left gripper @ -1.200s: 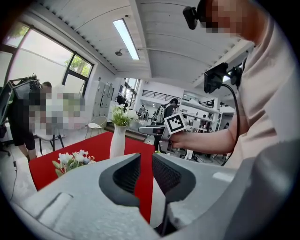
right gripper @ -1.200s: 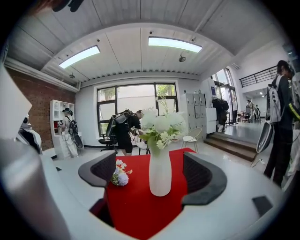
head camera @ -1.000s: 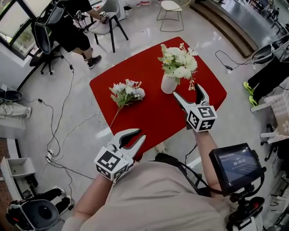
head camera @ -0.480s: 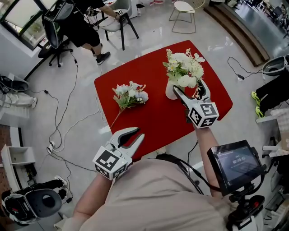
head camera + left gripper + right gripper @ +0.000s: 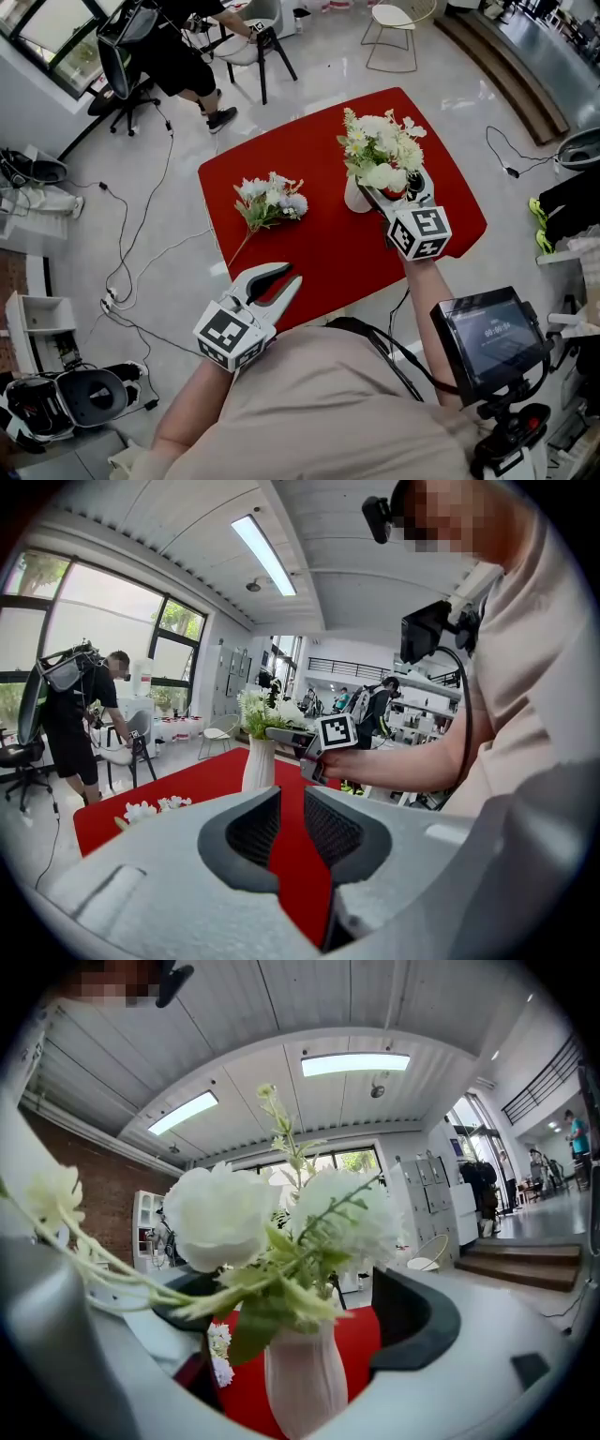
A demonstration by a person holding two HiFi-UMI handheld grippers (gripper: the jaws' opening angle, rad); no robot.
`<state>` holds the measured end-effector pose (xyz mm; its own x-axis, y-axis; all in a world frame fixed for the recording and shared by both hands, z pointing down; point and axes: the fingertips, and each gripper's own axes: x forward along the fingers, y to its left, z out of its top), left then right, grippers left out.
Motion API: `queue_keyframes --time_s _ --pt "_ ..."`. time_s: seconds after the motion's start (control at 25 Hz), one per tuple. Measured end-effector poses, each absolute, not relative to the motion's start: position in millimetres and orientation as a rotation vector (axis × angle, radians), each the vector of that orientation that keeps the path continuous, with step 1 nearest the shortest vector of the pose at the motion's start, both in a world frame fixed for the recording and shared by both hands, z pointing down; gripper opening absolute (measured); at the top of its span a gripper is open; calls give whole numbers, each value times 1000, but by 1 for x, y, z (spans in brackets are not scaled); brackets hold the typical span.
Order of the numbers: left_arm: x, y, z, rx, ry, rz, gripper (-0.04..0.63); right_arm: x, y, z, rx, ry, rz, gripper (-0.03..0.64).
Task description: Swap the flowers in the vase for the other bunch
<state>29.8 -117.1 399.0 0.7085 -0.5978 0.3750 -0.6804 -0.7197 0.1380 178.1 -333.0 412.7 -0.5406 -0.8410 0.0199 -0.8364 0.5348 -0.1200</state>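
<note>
Vase (image 5: pixel 302 1387) between right gripper's (image 5: pixel 298 1312) spread jaws

Glossy pale floor (image 5: pixel 309 66), white chair (image 5: pixel 392 17), tall windows (image 5: pixel 84 621), ceiling strip lights (image 5: pixel 267 555).

Steep overhead; vase (image 5: pixel 353 195) in all views

Right gripper (image 5: pixel 392 186) moved forward: a second ago it sat short of the vase (image 5: pixel 355 197), at its near-right. Now its jaws, opened a bit wider, straddle the vase just under the white flowers (image 5: pixel 380 150), not pressing it.
</note>
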Motion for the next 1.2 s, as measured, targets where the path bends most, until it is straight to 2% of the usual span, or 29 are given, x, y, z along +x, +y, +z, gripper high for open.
queue_keyframes --time_s 0.2,0.24,0.4,0.68,0.84,1.2 --pt "28 -110 402 2633 -1030 459 61 171 -332 405 -1454 2716 -156 482" --pt "28 -109 402 2630 -1033 461 61 171 -332 404 -1451 2716 -151 460" --pt "28 -106 403 2617 -1046 466 61 174 -330 399 -1449 2708 -129 288" --pt "23 -102 399 2608 -1066 463 60 174 -325 395 -1478 2716 -89 164" --pt "21 -103 400 2607 -1072 458 61 176 -326 394 -1495 2715 -77 123" --pt "15 -117 407 2606 -1055 441 61 177 -338 383 -1489 2680 -19 87"
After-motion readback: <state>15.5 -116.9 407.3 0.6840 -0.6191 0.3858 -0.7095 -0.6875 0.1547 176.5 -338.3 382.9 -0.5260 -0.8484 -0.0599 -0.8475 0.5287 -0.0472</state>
